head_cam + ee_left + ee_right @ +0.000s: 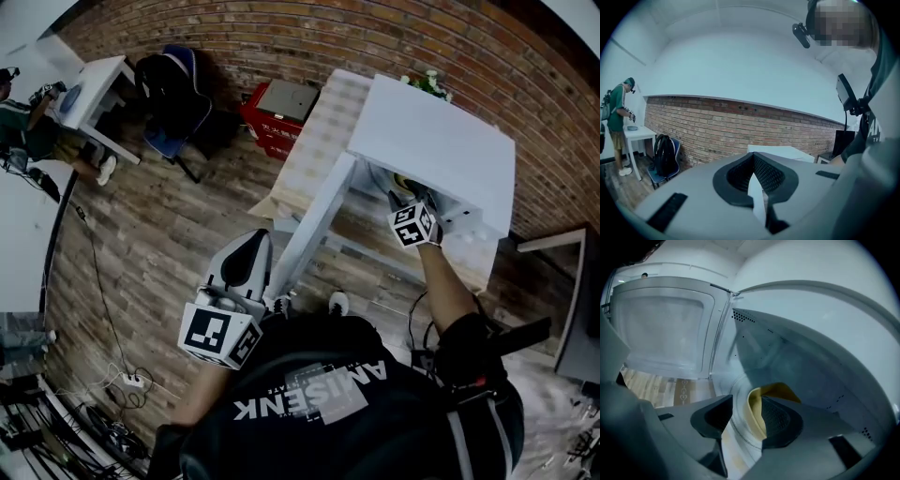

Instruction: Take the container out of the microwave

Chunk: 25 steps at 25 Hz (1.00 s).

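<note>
Right gripper (740,425) spread wide inside the microwave (801,357), nothing clamped. Yellow container (755,414) sitting right between the jaws on the microwave floor, rim tight beside the right-hand pad, clear of the left-hand one. Microwave door (661,329) swung open, off to the left. Left gripper (755,183) out at that door, pinched shut on its thin white edge. Microwave perched on a desk (314,150) with a checked cloth.

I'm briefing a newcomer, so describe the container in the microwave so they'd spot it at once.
Find the white microwave by the brick wall, its door swung open. Inside, on the pale turntable, sits the container: the only yellow thing in that white cavity.
</note>
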Available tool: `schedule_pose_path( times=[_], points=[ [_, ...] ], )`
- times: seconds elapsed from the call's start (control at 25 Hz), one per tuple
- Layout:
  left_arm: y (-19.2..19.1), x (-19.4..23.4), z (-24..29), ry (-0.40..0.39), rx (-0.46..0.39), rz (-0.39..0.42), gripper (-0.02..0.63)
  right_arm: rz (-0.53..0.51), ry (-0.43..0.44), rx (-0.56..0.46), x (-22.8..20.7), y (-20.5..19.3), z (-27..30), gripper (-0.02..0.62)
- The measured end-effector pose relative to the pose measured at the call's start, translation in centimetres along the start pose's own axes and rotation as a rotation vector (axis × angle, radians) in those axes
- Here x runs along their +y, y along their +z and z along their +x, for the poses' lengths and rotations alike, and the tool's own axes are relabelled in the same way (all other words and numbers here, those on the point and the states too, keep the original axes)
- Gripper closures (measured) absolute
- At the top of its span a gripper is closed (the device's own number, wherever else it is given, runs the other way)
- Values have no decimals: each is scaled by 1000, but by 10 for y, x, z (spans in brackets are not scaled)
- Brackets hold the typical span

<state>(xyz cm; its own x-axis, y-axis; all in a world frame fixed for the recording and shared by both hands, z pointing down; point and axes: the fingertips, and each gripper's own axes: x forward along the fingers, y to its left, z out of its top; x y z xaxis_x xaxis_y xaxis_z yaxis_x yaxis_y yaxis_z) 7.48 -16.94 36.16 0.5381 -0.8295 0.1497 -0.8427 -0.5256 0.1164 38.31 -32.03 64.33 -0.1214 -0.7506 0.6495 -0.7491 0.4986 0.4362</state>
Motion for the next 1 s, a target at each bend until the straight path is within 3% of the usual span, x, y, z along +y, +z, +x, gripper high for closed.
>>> schedule_pose_path(
  times=[0.24, 0.48, 1.0],
  points=[
    [-6, 0, -8, 65, 13, -6, 595, -75, 21, 52, -5, -14, 24, 382],
    [-5, -4, -9, 92, 17, -4, 595, -148, 47, 87, -5, -25, 37, 469],
    [0, -3, -15, 115, 2, -8, 595, -158, 109, 107, -3, -21, 39, 535]
  ],
)
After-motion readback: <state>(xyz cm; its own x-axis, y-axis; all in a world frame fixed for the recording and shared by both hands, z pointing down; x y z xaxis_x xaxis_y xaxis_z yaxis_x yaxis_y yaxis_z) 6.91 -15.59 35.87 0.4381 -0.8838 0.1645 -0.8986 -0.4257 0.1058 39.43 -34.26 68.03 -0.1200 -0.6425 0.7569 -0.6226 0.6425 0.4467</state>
